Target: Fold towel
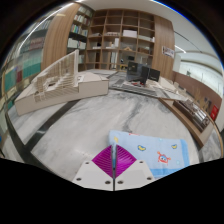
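A light blue towel (160, 148) with small orange and dark printed figures lies on the grey marbled table (70, 125), just ahead and to the right of my fingers. My gripper (113, 160) is shut on the towel's near edge: the two magenta pads (100, 160) meet with a thin strip of blue cloth standing up between them. The white finger bodies sit below the pads. The part of the towel under the fingers is hidden.
A white rack-like structure (58, 85) stands at the far left of the table. Dark trays and boxes (140, 75) sit on a bench beyond. Wooden shelving (125, 35) lines the back wall. A wooden unit (198, 110) stands at the right.
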The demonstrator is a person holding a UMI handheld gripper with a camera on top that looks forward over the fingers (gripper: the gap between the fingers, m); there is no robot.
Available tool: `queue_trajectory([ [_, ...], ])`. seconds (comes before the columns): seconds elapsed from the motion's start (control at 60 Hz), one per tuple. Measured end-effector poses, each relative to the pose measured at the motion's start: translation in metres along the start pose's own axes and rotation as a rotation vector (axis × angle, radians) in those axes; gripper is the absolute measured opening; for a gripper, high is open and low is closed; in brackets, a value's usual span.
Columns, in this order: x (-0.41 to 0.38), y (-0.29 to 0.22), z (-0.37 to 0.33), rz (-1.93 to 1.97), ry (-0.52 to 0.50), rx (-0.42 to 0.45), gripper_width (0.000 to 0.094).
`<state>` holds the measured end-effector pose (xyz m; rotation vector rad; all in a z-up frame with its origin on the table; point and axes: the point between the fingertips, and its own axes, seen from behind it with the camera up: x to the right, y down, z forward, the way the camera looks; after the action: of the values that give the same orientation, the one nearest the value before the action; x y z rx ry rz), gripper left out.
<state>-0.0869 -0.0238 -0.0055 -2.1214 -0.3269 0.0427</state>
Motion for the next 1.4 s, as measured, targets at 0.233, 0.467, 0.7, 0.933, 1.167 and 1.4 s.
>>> queue_trajectory([
  [0.233, 0.104, -0.063, -0.05, 0.181, 0.092, 0.151, 0.0006],
  [0.467, 0.199, 0.026, -0.031, 0.208, 0.204, 0.002, 0.0034],
  [0.7, 0.221, 0.03, -0.055, 0.212, 0.202, 0.04, 0.0827],
  [0.933, 0.182, 0.039, -0.136, 0.231, 0.134, 0.065, 0.0837],
  [1.167, 0.113, 0.025, -0.212, 0.2, 0.068, 0.146, 0.0837],
  [1.4, 0.057, 0.025, -0.248, 0.137, -0.033, 0.178, 0.0837],
])
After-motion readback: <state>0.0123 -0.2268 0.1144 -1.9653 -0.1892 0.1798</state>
